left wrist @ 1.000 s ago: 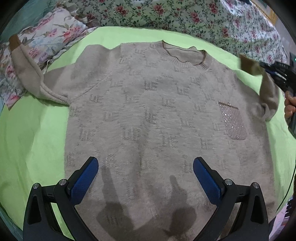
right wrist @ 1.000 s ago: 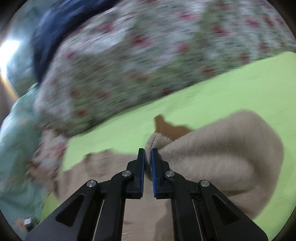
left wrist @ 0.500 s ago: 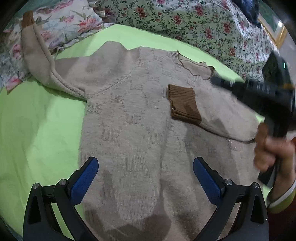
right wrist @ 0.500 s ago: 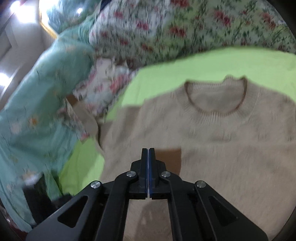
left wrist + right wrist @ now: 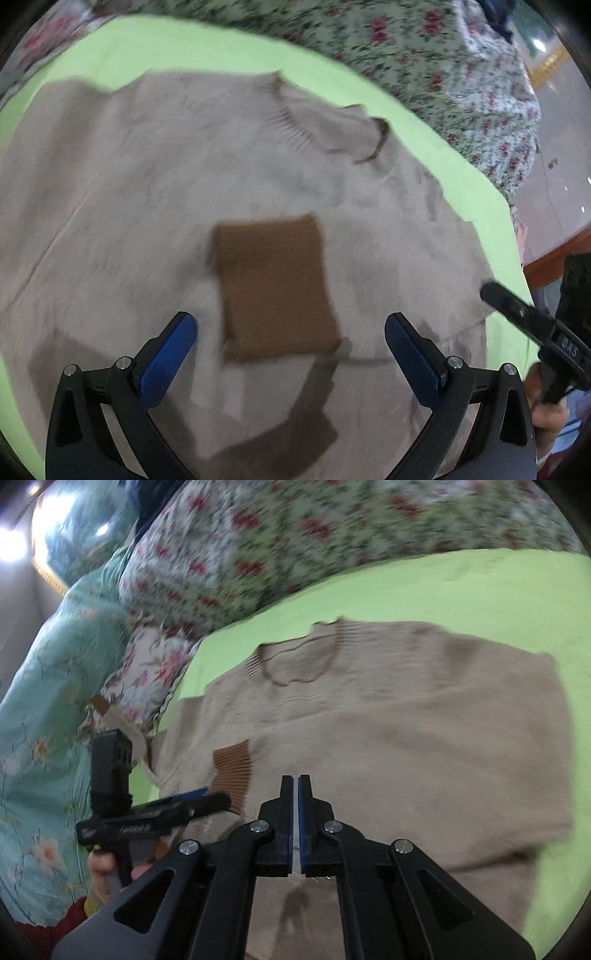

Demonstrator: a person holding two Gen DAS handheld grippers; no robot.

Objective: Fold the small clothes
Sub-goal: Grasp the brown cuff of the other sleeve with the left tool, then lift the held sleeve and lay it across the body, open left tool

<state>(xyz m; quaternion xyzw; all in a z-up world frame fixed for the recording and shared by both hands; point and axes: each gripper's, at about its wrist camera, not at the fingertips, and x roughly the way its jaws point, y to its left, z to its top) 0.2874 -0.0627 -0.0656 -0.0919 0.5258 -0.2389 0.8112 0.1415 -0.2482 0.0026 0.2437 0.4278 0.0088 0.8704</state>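
1. Plainly, the beige sweater (image 5: 155, 206) lies flat, chest up, straight ahead of and beneath the left gripper (image 5: 291, 354). One sleeve is folded across the body, so its brown cuff (image 5: 275, 286) sits just beyond the fingertips.
2. That left gripper hangs wide open over the cuff, holding nothing.
3. Seen from the right gripper (image 5: 298, 805), the sweater spreads forward and to its right. Its blue pads are drawn nearly together with only a thin gap, and nothing is between them.
4. Soft, thick knit like this is probably light and floppy. It should drape rather than hold a crease, and it will likely drag on the sheet.
5. A good hold, I judge, is the other cuff (image 5: 99, 705), far off to the right gripper's left against the pillow (image 5: 147, 675), or a ribbed edge.
6. Beneath it is a lime-green sheet (image 5: 443, 590), with a floral quilt (image 5: 295, 528) bunched beyond the collar. The bedding looks soft.
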